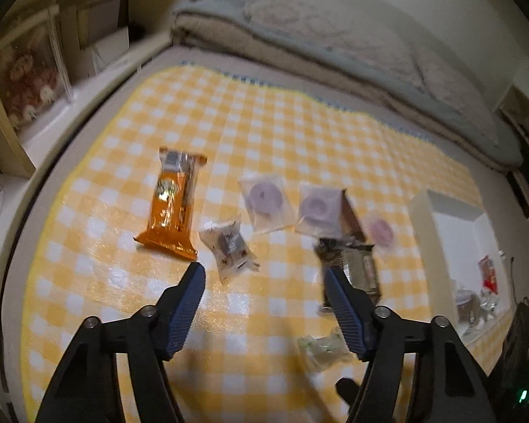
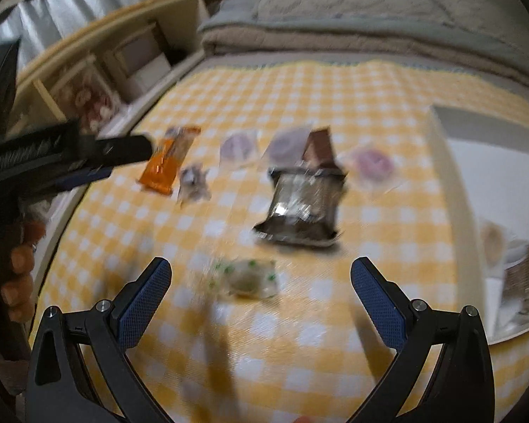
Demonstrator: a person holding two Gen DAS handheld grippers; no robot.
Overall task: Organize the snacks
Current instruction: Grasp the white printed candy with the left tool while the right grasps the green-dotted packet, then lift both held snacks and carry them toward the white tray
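Observation:
Snacks lie on a yellow checked cloth [image 1: 264, 134]. An orange packet [image 1: 171, 208] lies at the left, a small clear wrapped snack [image 1: 229, 246] beside it, and three clear packets with purple rings [image 1: 266, 201] behind. A dark silver packet [image 2: 301, 204] lies in the middle, and a small green-dotted clear packet [image 2: 247, 276] lies nearer. My left gripper [image 1: 264, 275] is open and empty above the cloth, near the small clear snack. My right gripper [image 2: 261, 275] is open and empty, with the green-dotted packet between its fingers' line of sight.
A white box [image 1: 451, 218] stands at the right and holds several snacks, one red [image 1: 488, 275]. A wooden shelf [image 1: 53, 53] runs along the left. Folded bedding [image 1: 335, 46] lies behind the cloth. The left gripper's body [image 2: 70, 155] shows in the right wrist view.

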